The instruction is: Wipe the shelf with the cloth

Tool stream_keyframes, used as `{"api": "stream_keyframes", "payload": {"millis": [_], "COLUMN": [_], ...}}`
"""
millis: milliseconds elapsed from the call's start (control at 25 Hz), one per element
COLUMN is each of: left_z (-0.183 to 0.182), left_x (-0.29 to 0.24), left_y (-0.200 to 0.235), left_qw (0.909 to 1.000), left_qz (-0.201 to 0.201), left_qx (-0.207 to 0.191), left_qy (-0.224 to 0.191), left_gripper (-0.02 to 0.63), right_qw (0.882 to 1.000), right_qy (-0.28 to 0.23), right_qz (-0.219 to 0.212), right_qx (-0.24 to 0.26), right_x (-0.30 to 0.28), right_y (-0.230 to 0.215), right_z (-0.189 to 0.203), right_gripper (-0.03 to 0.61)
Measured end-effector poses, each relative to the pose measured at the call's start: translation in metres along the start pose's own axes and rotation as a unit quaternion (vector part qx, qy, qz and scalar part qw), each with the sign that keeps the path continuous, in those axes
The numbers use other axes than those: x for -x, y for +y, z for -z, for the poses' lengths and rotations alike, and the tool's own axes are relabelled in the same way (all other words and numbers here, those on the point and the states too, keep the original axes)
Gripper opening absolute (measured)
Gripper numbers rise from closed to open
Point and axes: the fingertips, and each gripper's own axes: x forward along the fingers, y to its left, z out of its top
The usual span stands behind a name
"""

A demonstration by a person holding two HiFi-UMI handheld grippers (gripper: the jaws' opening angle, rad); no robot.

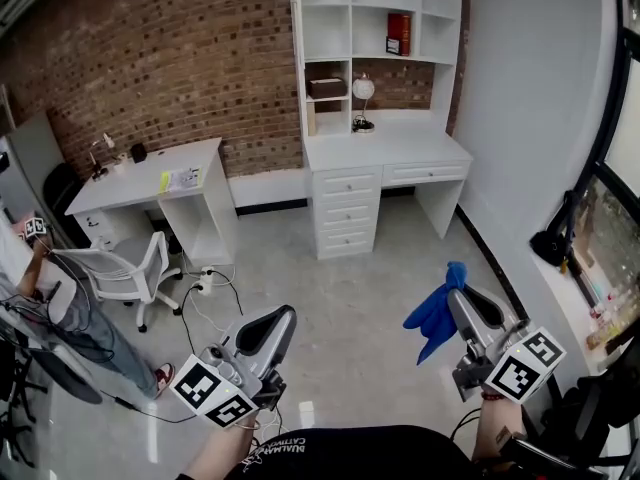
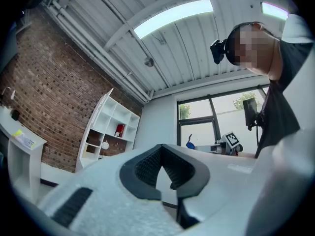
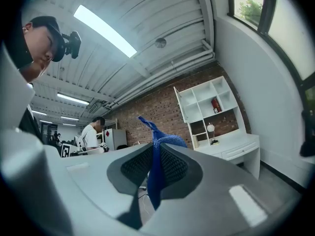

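The shelf (image 1: 378,28) stands well ahead of both claws, on a counter (image 1: 385,150). The cloth (image 1: 435,313) hangs from the right claw (image 1: 460,303). A chair (image 1: 125,268) sits left of the left claw (image 1: 278,320), before another counter (image 1: 150,176).

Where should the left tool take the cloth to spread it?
Grip the cloth by its loose lower end, coming from the left. It hangs bunched from the right tool, which pinches it near the top, so that end dangles free.
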Motion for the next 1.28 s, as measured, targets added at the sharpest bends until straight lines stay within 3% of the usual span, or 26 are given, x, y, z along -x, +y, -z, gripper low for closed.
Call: {"api": "stream_keyframes", "payload": {"millis": [240, 640, 840, 960, 1120, 1280], "left_z": [-0.005, -0.02, 0.004, 0.025, 0.037, 0.05], "left_x": [0.001, 0.002, 0.003, 0.004, -0.006, -0.02], "left_y": [0.022, 0.075, 0.098, 0.116, 0.137, 0.15], "left_qw": [1.0, 0.9987, 0.9966, 0.9963, 0.9954, 0.9934], "left_qz": [-0.003, 0.01, 0.052, 0.048, 0.047, 0.051], "left_qx": [-0.001, -0.046, -0.018, 0.006, 0.042, 0.058], "left_qy": [0.001, 0.018, 0.062, 0.071, 0.072, 0.085], "left_gripper": [-0.002, -0.002, -0.003, -0.003, -0.002, -0.002], "right_qw": [1.0, 1.0, 0.999, 0.998, 0.997, 0.995], "right_qy": [0.006, 0.004, 0.017, 0.053, 0.073, 0.074], "right_qz": [0.002, 0.01, 0.004, 0.017, 0.031, 0.032], "right_qx": [-0.004, -0.002, -0.031, -0.034, -0.015, -0.055], "right_x": [-0.023, -0.085, -0.112, -0.123, -0.135, -0.151], "right_y": [0.0, 0.001, 0.013, 0.011, 0.0, -0.015], "right_z": [0.0, 0.003, 0.035, 0.063, 0.065, 0.069], "right_gripper": [0.048, 0.051, 0.052, 0.052, 0.054, 0.054]}}
